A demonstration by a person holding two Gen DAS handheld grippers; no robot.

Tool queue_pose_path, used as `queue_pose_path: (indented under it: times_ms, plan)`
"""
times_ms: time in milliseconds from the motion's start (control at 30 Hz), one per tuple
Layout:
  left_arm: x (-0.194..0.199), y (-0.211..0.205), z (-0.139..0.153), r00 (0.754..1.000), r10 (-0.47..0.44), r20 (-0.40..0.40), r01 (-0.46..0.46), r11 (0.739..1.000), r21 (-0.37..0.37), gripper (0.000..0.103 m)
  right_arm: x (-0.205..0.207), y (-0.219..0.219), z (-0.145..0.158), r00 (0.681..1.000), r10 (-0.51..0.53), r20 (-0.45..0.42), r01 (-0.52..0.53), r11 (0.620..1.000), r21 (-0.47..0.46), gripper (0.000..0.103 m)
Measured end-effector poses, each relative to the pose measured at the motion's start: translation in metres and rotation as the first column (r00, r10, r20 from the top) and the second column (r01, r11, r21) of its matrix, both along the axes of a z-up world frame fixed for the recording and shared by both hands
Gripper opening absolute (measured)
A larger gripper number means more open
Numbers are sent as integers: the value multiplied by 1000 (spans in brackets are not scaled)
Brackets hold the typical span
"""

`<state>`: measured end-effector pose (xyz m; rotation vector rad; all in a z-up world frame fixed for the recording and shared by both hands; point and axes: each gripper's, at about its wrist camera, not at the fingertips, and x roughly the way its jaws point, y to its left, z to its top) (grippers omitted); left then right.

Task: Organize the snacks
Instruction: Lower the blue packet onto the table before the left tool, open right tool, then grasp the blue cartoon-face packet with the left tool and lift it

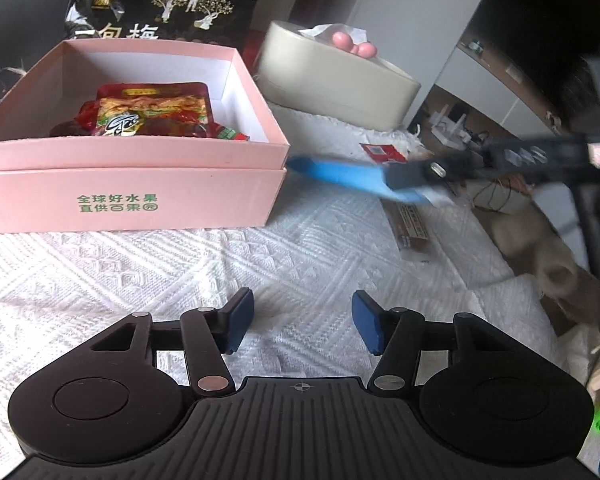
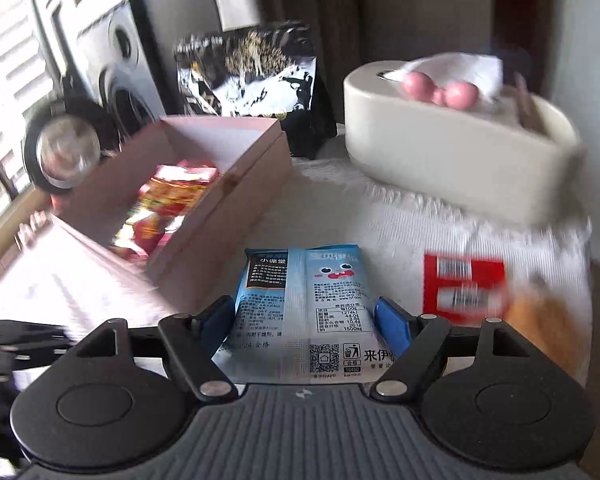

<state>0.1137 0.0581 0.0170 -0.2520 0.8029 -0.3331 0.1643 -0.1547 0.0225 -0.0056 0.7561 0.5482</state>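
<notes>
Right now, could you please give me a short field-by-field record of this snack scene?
box: pink box, open, red snack packs inside
right gripper: shut on a blue packet, carried in the air beside the box
left gripper: open, nothing between its fingers, over the white cloth
loose snacks: red packet and brown bar on the cloth
behind: black bag, tissue holder

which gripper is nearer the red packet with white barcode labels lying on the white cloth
Right. The right gripper, holding a blue snack packet, sits just beside the red packet. The left gripper is empty, further back over the white cloth, with the packet well ahead.
</notes>
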Motion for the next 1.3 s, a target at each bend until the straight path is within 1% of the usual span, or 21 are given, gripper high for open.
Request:
queue_pose_path:
  times_ms: [100, 167, 200, 267, 333, 400, 467, 533, 600, 667, 733, 833, 933, 1000, 1033, 1067, 1133, 1167, 1200, 1233, 1300]
  plan:
    - [-8, 6, 5, 1000, 20, 4, -20, 1000, 9, 60, -25, -4, -6, 999, -3, -48, 5, 999, 42, 78]
    - [-14, 12, 7, 999, 43, 4, -43, 999, 21, 60, -38, 0, -15, 997, 2, -74, 2, 999, 51, 78]
    - [-17, 15, 7, 998, 55, 2, -55, 998, 27, 60, -46, 4, -20, 996, 17, -87, -13, 999, 49, 78]
    - [-20, 19, 7, 997, 79, -11, -79, 996, 27, 60, -60, 15, -29, 992, 79, -96, -77, 997, 28, 78]
    - [-21, 21, 7, 995, 98, -23, -98, 995, 12, 59, -70, 28, -36, 989, 123, -78, -126, 992, -28, 78]
    - [-21, 20, 10, 994, 101, -30, -102, 995, -7, 59, -78, 39, -43, 993, 116, -36, -119, 988, -93, 79]
    - [-20, 14, 13, 996, 84, -28, -84, 996, -21, 59, -87, 45, -44, 993, 119, 11, -117, 985, -130, 80]
    - [-20, 3, 15, 999, 46, -22, -47, 999, -19, 59, -94, 46, -43, 990, 135, 36, -129, 981, -144, 80]
    - [-19, -9, 14, 1000, 3, -22, -3, 1000, 1, 59, -98, 43, -41, 987, 160, 29, -155, 981, -117, 80]
    - [-17, -21, 12, 999, -33, -24, 34, 999, 39, 60, -100, 36, -40, 984, 174, 25, -171, 981, -90, 80]
    - [-16, -27, 10, 999, -47, -21, 49, 997, 63, 61, -103, 30, -40, 985, 171, 29, -168, 982, -84, 80]
    - [-13, -30, 10, 999, -49, -10, 50, 994, 101, 60, -109, 16, -38, 987, 153, 44, -150, 986, -72, 80]
    - [-12, -27, 9, 999, -41, -13, 42, 994, 103, 60, -112, 1, -34, 990, 126, 64, -124, 991, -41, 80]
    - [-14, -25, 11, 999, -33, -15, 34, 994, 103, 59, -111, -9, -32, 993, 85, 87, -83, 996, -29, 79]
    - [-15, -23, 12, 999, -30, -17, 31, 994, 101, 58, -111, -14, -32, 992, 56, 112, -53, 998, -32, 74]
    - [-17, -21, 13, 999, -25, -21, 27, 995, 96, 58, -111, -17, -31, 989, 26, 144, -19, 999, -49, 60]
    - [-21, -16, 14, 999, -16, -33, 19, 997, 75, 58, -109, -18, -35, 979, -27, 200, 56, 989, -137, 47]
    - [-23, -13, 15, 999, -13, -40, 16, 998, 61, 58, -108, -17, -38, 975, -47, 218, 88, 979, -182, 46]
    - [-25, -11, 16, 999, -11, -44, 14, 999, 51, 58, -107, -16, -41, 973, -56, 224, 104, 973, -208, 45]
    - [-26, -9, 16, 999, -11, -45, 13, 999, 47, 58, -106, -17, -44, 976, -55, 209, 100, 972, -211, 43]
    - [-27, -5, 15, 999, 11, -50, -8, 998, 55, 58, -107, -17, -48, 987, -25, 159, 53, 983, -178, 43]
